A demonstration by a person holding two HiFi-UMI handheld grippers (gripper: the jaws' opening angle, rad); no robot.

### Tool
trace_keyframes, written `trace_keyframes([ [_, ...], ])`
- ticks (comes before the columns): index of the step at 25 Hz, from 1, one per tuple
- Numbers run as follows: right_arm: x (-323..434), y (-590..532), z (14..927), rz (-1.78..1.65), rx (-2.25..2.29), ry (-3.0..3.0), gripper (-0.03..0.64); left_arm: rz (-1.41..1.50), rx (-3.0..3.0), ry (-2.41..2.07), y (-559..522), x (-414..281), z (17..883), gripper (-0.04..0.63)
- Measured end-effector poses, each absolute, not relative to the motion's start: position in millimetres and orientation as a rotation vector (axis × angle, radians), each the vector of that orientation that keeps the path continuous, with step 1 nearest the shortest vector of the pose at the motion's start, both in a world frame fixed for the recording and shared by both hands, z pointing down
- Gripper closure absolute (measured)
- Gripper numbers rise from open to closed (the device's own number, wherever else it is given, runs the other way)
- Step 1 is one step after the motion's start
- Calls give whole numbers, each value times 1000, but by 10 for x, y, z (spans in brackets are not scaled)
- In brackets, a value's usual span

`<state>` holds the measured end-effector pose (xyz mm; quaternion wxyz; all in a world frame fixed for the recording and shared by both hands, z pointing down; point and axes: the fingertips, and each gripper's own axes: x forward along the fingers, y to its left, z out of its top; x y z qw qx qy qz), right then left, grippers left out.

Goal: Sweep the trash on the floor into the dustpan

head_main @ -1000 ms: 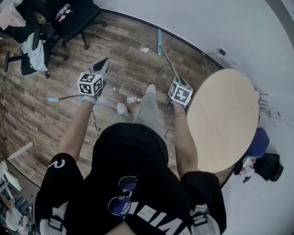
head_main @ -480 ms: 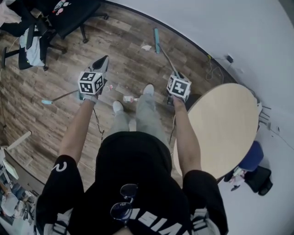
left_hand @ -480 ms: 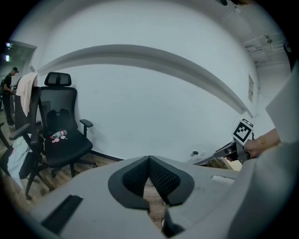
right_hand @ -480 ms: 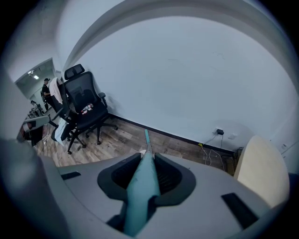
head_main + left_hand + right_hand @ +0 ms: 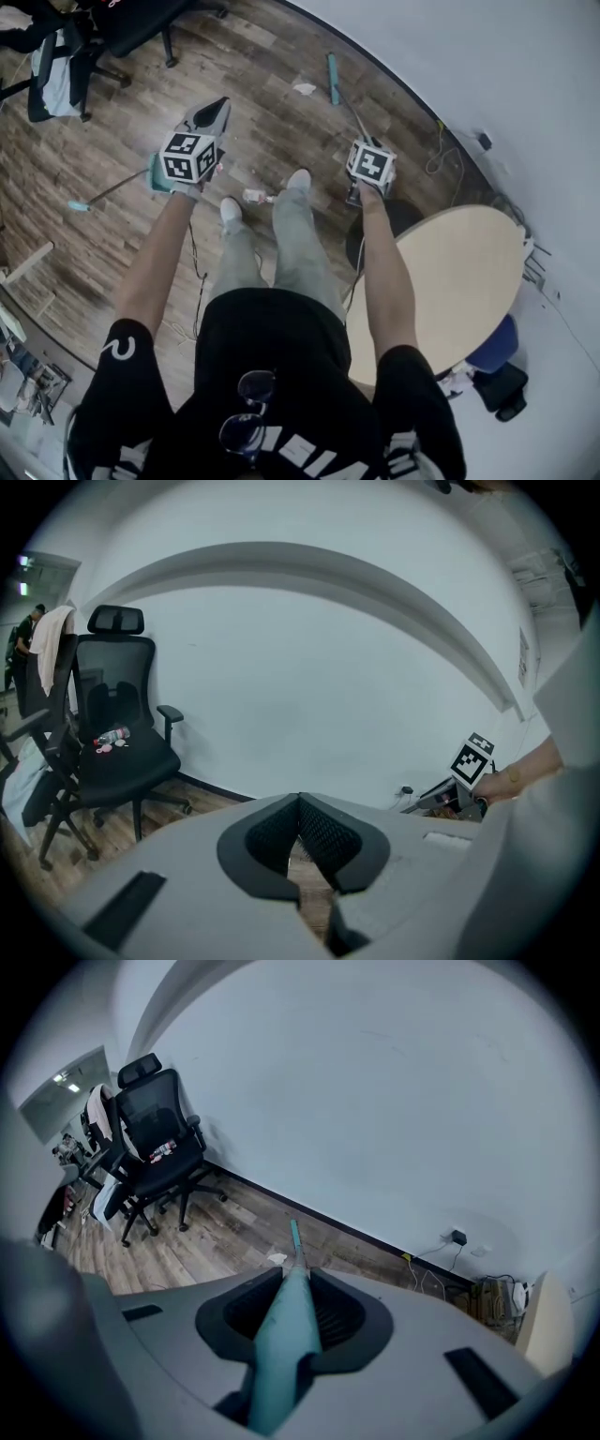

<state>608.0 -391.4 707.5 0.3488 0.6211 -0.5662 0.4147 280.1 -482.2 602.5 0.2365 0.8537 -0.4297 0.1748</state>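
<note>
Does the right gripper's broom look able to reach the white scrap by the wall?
Probably yes: the right gripper clamps the teal broom, whose far end lies right beside the white scrap.

Soft even indoor light; faint shadows on brown wood-plank floor (image 5: 94, 150). Gripper views: fisheye bend, black vignette, fg blurred at 6 o'clock. Bright ceiling lamps (image 5: 67, 1082) at 9 o'clock, right gripper view.

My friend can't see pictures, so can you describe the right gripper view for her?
The right hand-held gripper is clamped on a teal broom handle that points out toward a wooden floor. A black office chair stands at left near a white wall.
</note>
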Motion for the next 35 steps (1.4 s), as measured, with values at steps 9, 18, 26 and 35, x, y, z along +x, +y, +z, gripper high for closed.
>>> trace_keyframes([
  [9, 5975, -4098, 7674, 1063, 1430, -1391, 532, 473, 2243, -1232, -4929, 2657, 6432, 597],
  [18, 5482, -4052, 7733, 854, 1293, -1454, 532, 441, 2187, -1275, -4711, 2234, 6520, 598],
  [26, 4957, -3591, 7780, 793, 1221, -1476, 532, 434, 2155, -1306, -4250, 1596, 6524, 597],
  [35, 4175, -2808, 7834, 730, 1173, -1495, 532, 438, 2149, -1316, -3435, 709, 6517, 598],
])
